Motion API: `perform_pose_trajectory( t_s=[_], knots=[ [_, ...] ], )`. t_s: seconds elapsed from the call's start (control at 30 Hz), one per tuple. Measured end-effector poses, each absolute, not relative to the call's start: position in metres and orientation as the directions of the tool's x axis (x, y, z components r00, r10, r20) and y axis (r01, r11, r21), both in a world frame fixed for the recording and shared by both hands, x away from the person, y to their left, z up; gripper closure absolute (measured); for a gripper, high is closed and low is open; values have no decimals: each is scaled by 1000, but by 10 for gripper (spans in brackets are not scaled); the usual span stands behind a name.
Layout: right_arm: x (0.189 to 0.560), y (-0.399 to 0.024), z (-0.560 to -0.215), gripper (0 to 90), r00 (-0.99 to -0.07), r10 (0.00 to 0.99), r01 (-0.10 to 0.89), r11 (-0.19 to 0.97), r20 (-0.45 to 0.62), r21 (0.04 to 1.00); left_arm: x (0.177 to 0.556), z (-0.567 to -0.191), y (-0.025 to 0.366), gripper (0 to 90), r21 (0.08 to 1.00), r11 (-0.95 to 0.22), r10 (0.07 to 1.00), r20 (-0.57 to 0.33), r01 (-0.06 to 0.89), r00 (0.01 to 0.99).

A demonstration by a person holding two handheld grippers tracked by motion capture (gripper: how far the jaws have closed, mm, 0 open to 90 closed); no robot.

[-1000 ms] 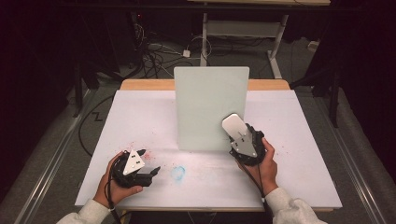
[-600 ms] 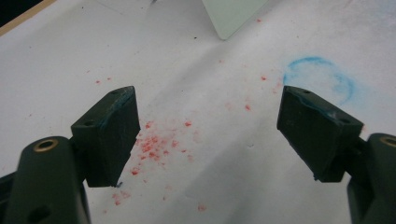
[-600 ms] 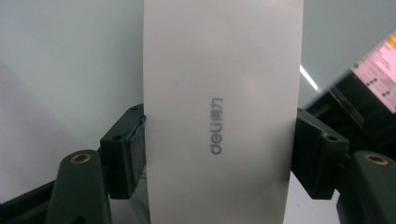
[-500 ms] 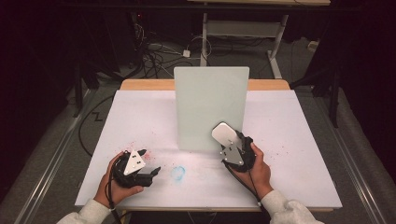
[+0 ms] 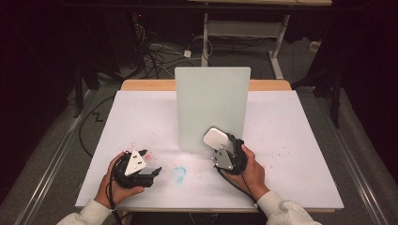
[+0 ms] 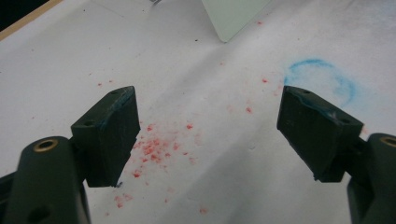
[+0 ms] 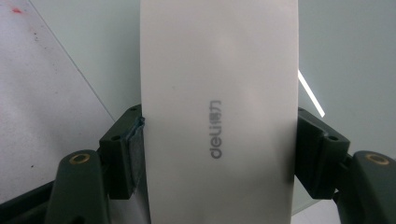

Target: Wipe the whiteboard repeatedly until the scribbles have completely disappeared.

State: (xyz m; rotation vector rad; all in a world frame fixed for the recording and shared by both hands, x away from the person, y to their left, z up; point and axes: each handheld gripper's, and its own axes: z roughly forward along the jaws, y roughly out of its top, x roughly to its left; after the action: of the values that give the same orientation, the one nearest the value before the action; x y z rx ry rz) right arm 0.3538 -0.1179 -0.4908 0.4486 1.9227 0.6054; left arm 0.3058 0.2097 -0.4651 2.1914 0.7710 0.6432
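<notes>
Here right claw (image 7: 219, 154) clamps white eraser (image 7: 218, 107); left claw (image 6: 208, 135) gapes empty.

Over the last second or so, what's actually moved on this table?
The right tool, clamped on a white eraser block, slid left and toward the person along the foot of the upright pale board. The left tool stayed open and in place, and the blue chalk ring is unchanged.

White sleeves (image 5: 282, 209), black fingers (image 6: 110, 135), brass screws (image 6: 45, 145)

The eraser (image 7: 218, 93) is white with grey letters. The board (image 5: 212, 105) is pale green. The bench (image 5: 141, 117) is white with red specks (image 6: 156, 147) and a blue ring (image 5: 179, 173).
</notes>
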Motion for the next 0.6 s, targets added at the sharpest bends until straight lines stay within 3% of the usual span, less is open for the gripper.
perform_pose_trajectory(
  t_s=[0.37,0.6],
  knots=[
    [356,-139,-486,304,-400,559,58,806,-726,589,303,-463,213,203,765,-554,696,210,328,687],
    [359,-152,-478,304,-377,619,77,763,-689,642,303,-462,213,203,767,-552,697,209,327,686]
  ],
)
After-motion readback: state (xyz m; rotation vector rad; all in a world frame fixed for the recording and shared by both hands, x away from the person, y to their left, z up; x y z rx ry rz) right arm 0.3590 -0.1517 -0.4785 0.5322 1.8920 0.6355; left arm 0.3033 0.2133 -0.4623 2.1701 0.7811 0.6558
